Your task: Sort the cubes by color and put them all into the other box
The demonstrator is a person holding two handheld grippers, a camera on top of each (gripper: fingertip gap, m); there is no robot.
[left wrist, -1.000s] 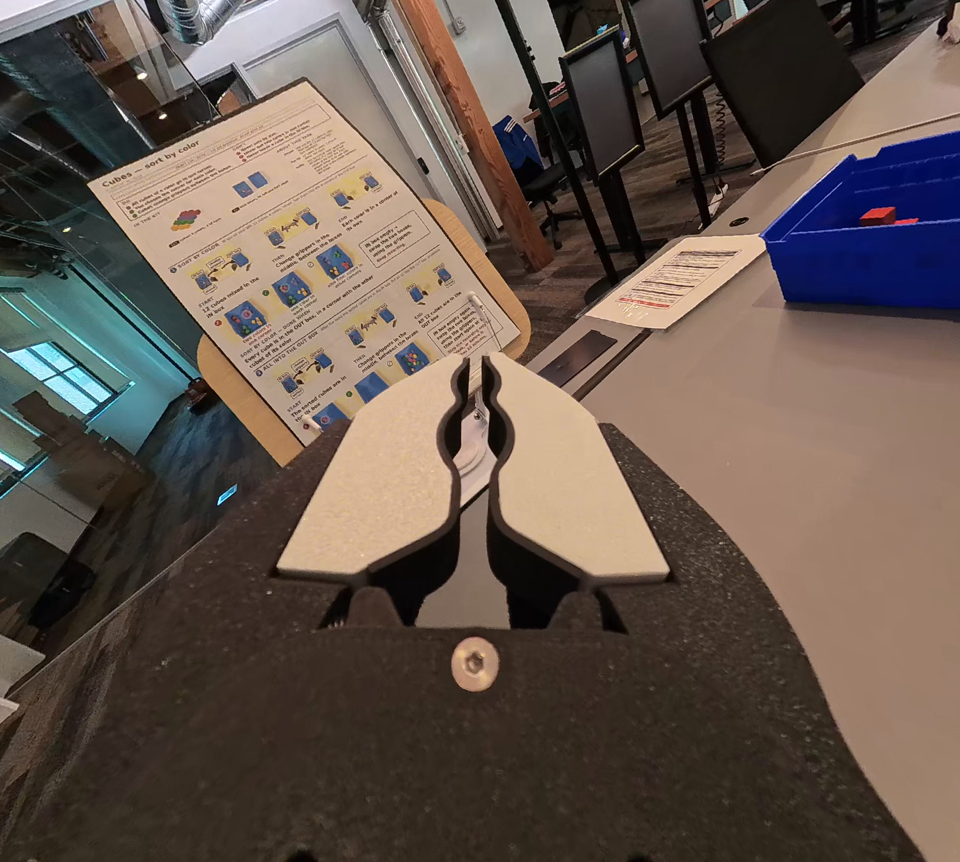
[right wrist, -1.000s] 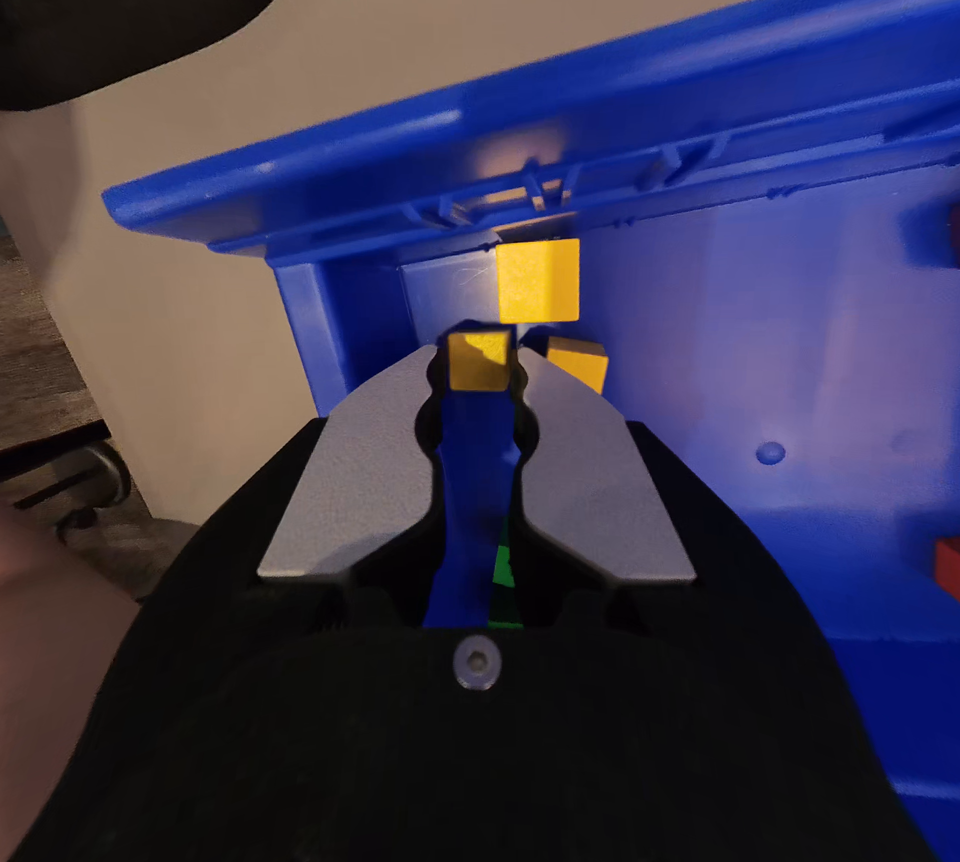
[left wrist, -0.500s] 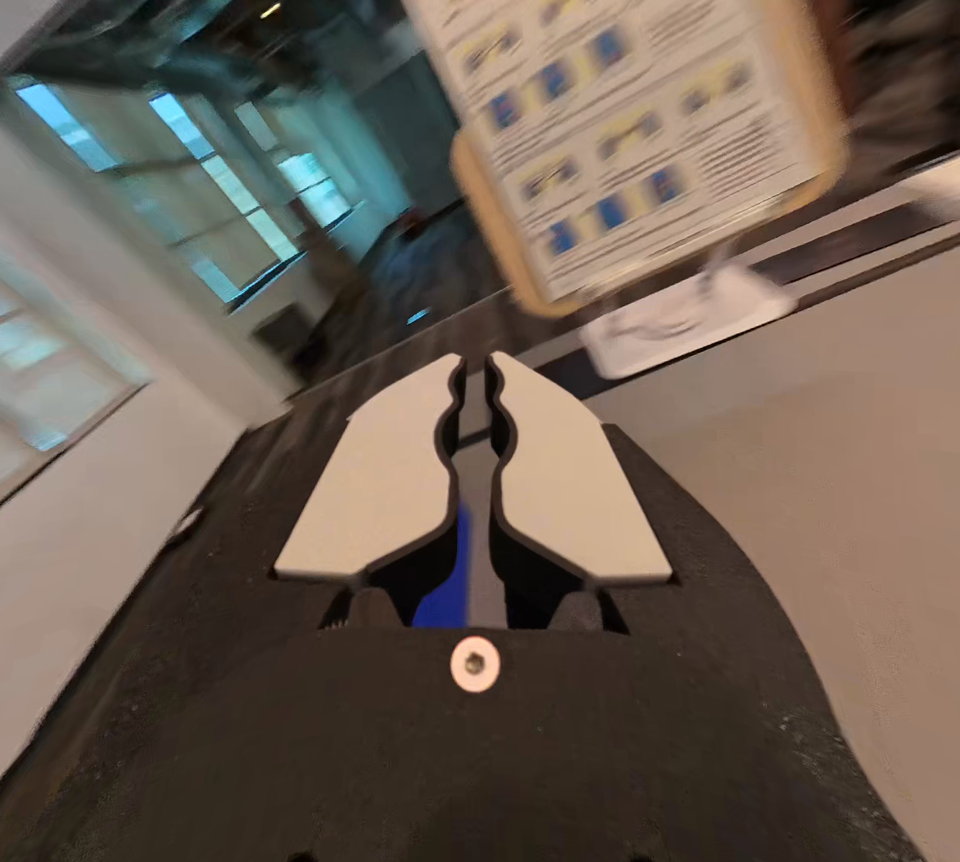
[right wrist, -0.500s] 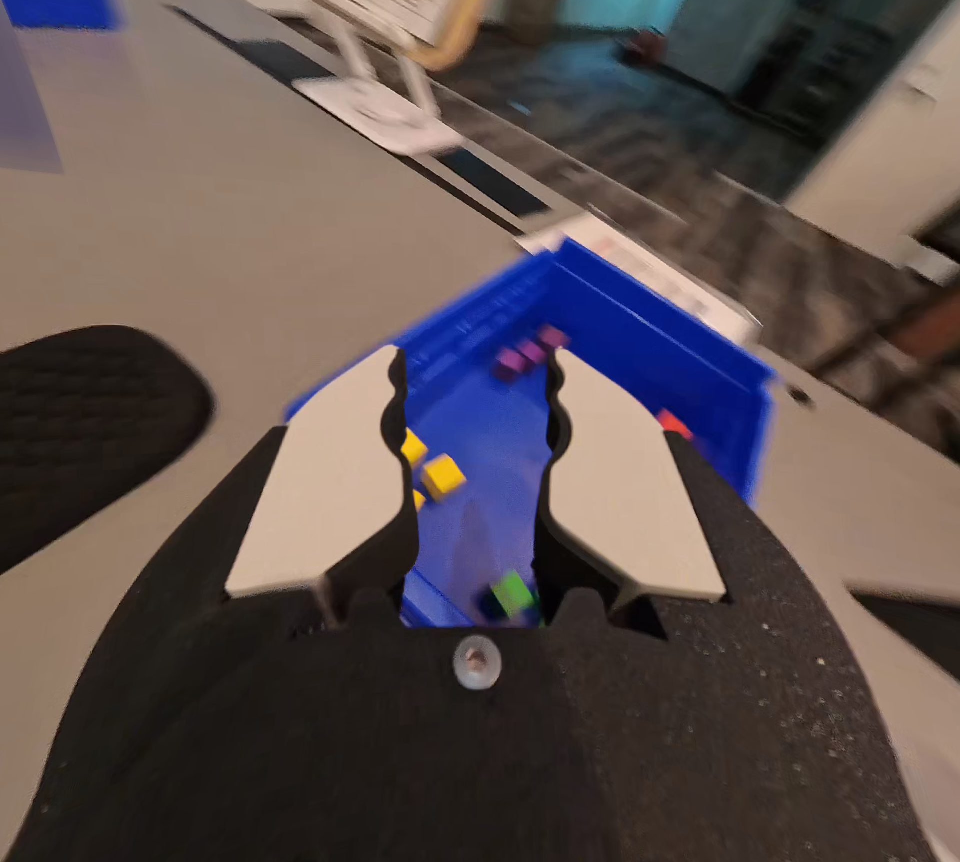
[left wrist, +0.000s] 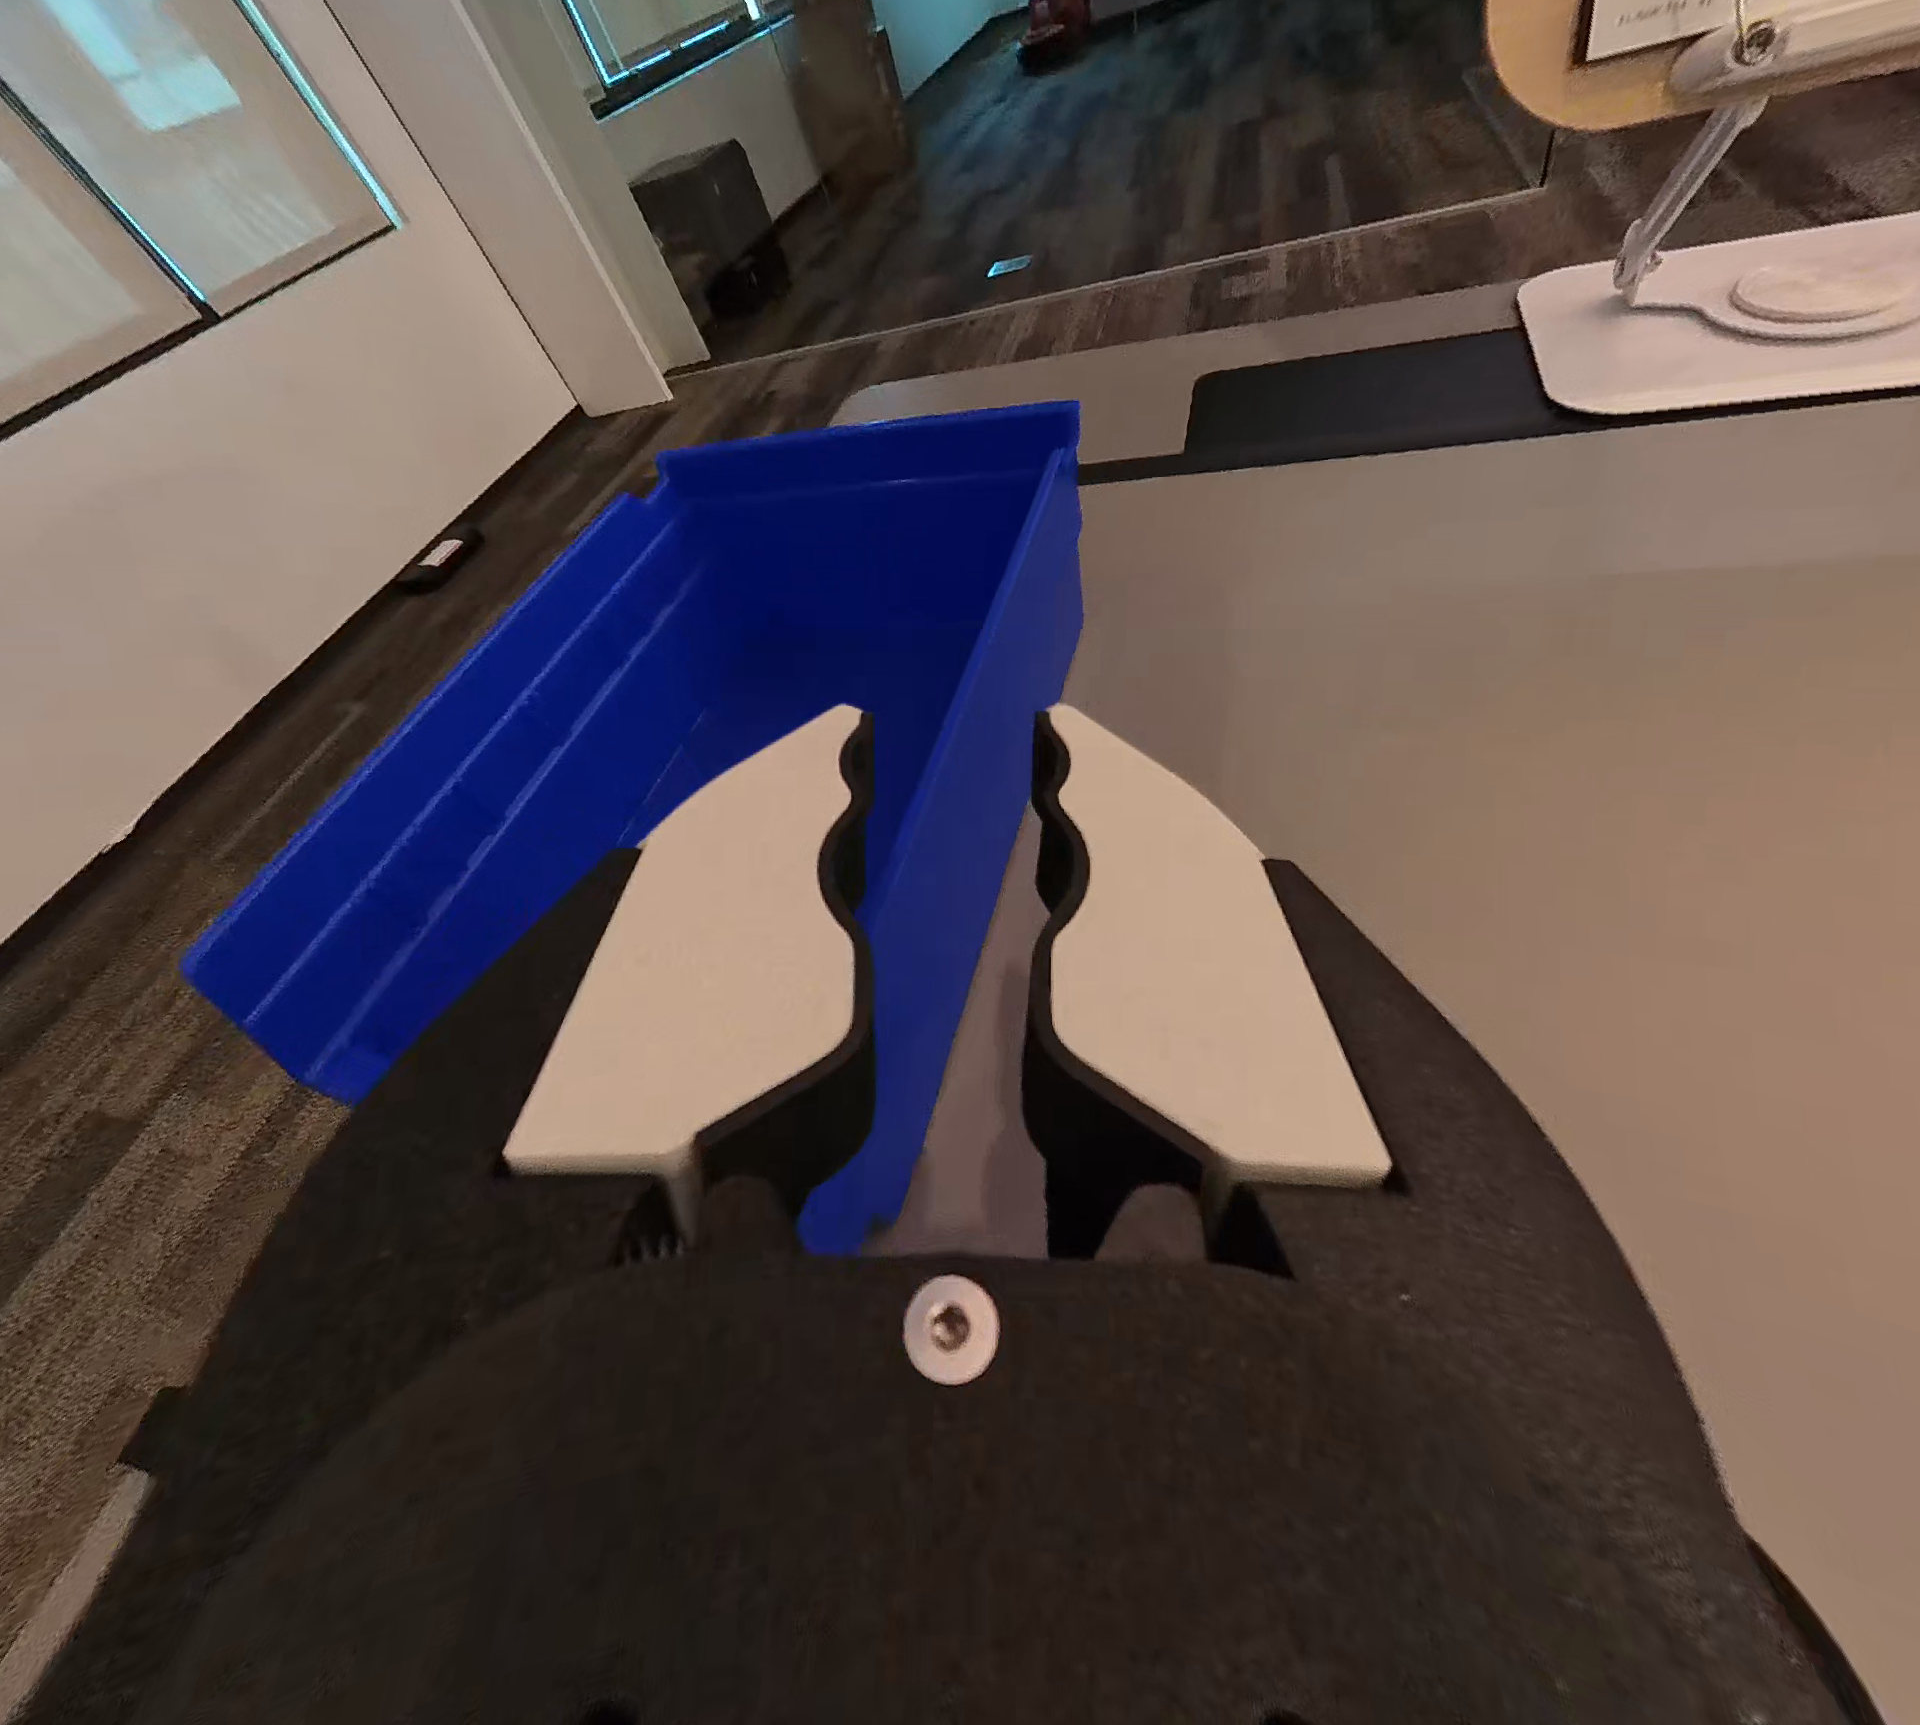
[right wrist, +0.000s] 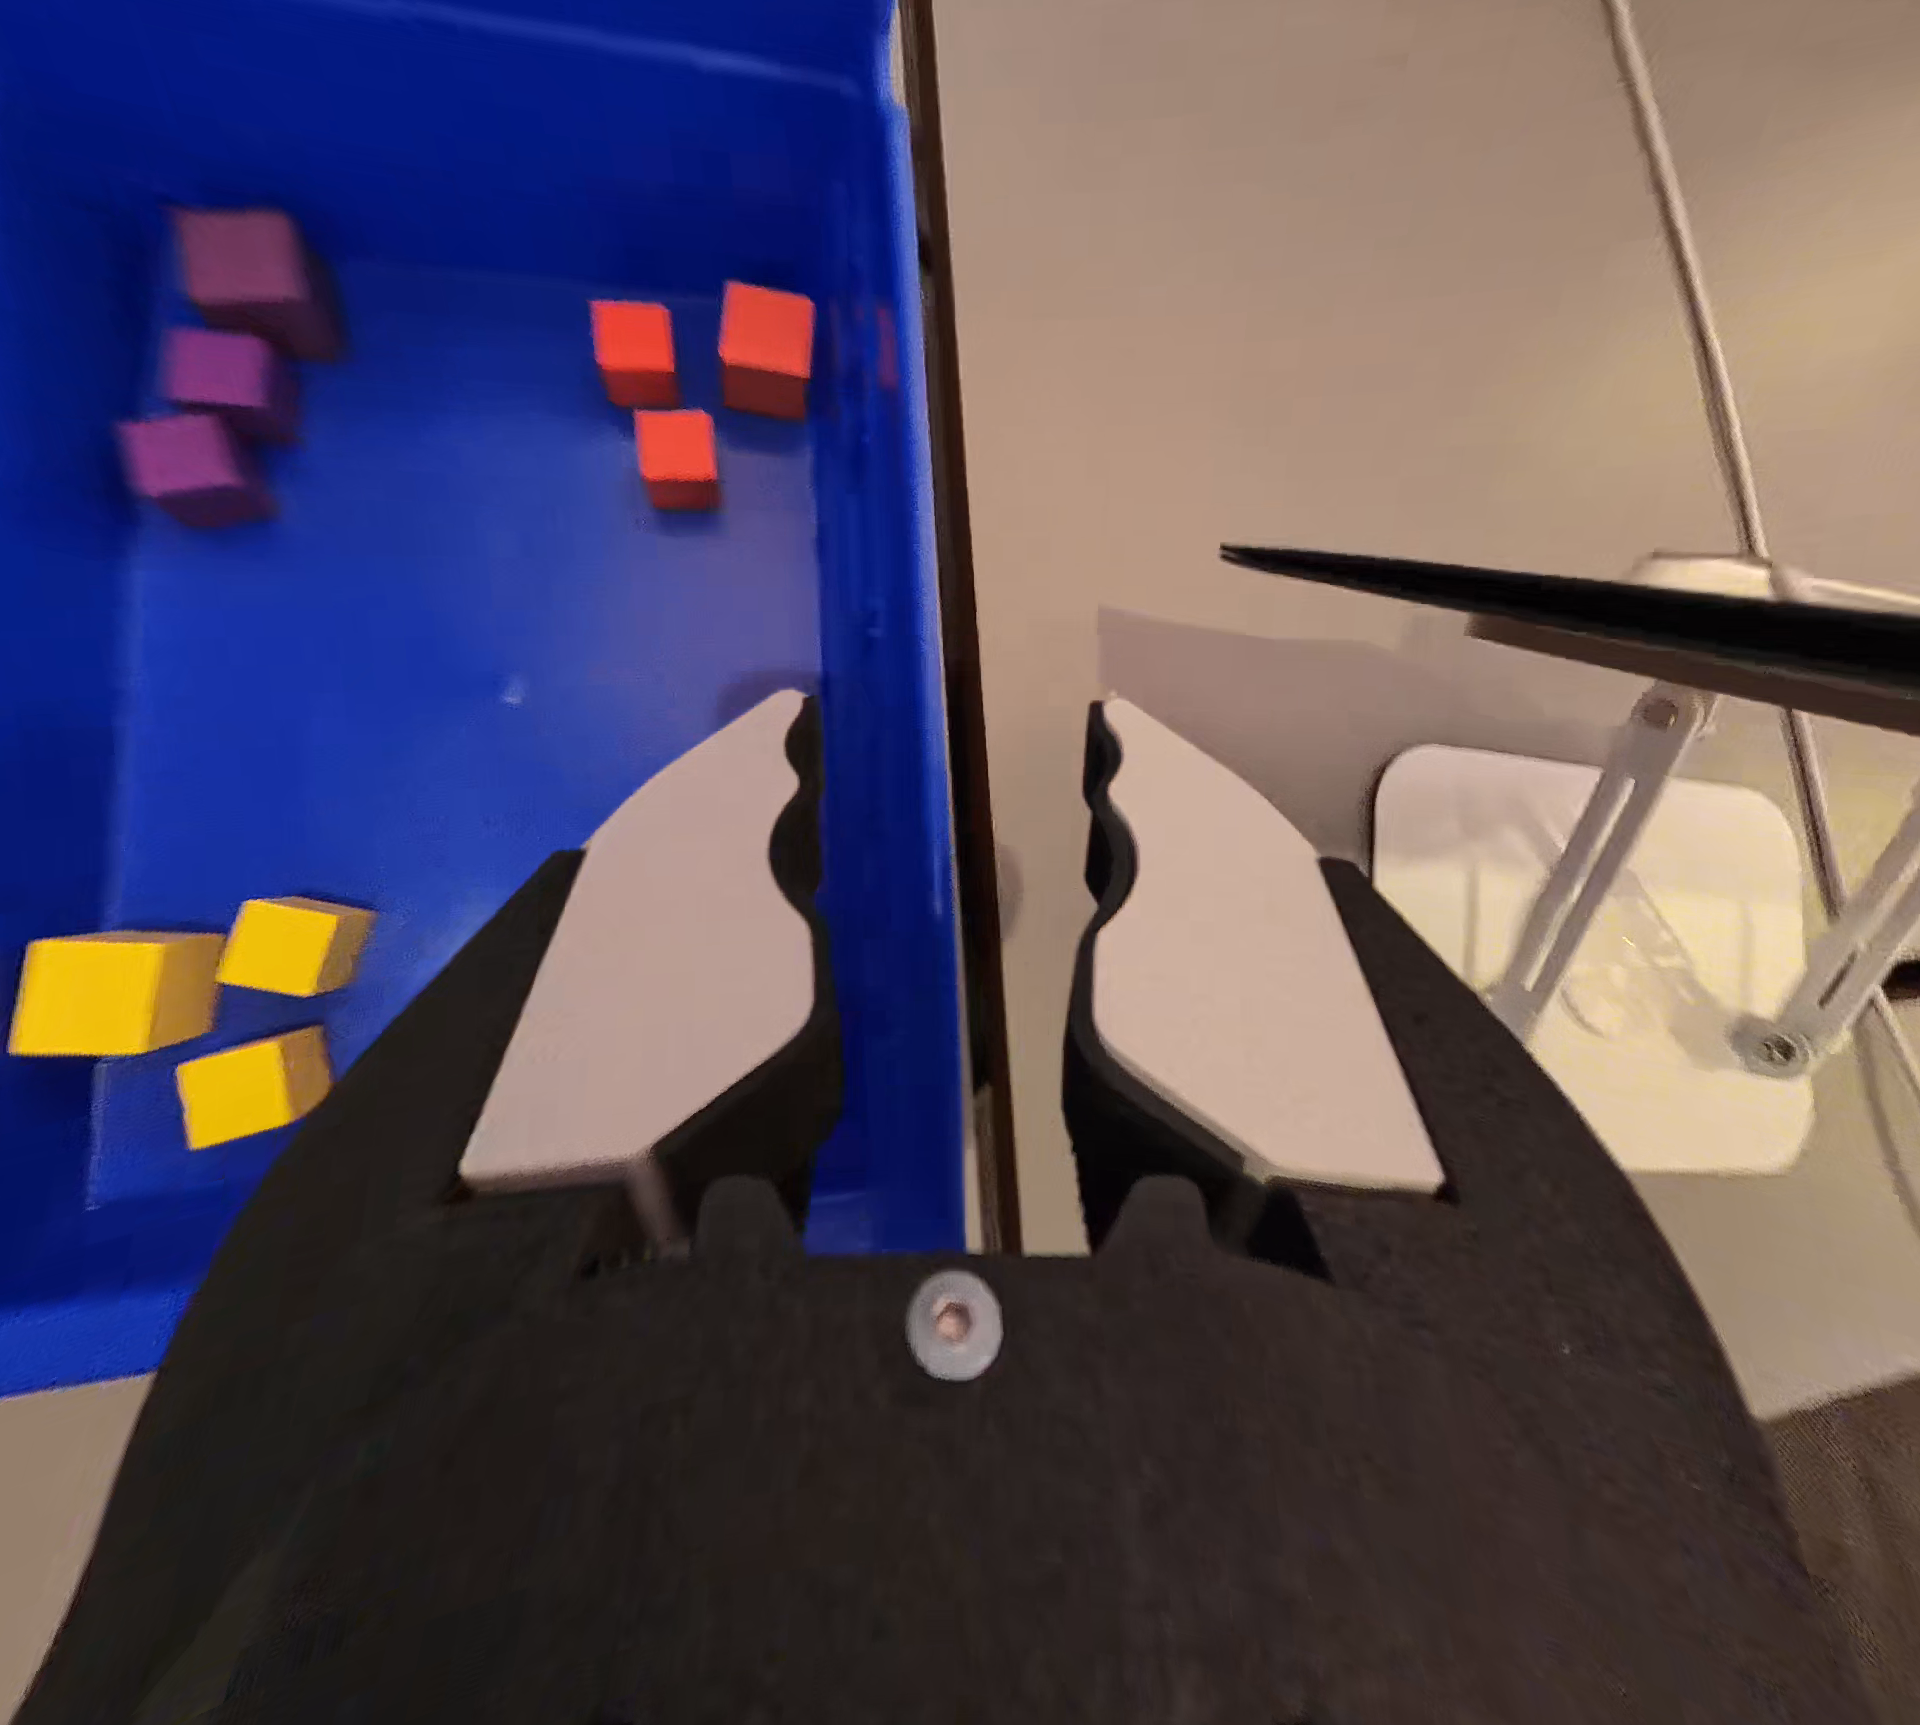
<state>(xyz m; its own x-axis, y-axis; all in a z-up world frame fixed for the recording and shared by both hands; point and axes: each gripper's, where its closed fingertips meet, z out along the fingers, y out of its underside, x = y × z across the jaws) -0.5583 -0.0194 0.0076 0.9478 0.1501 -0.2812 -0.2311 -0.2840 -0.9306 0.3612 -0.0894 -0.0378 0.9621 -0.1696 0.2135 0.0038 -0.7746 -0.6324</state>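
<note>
**A:** How far along are you?

**B:** By my count, nearly done. My right view shows the box with 3 purple cubes in the far-left corner, 3 red cubes by the far-right wall and 3 yellow cubes near-left, each color in its own cluster. Any others would be hidden under my gripper body; I can't tell.

**A:** And the other box?

**B:** The empty box in my left view has nothing that I can see in it, though my gripper hides its near part.

**A:** Where are your grippers?

**B:** My right gripper is spread wide, holding nothing, straddling that box's right wall, well apart from the reds. My left gripper is partly open and empty, one finger on each side of the empty box's right wall, not clamped on it.
</note>
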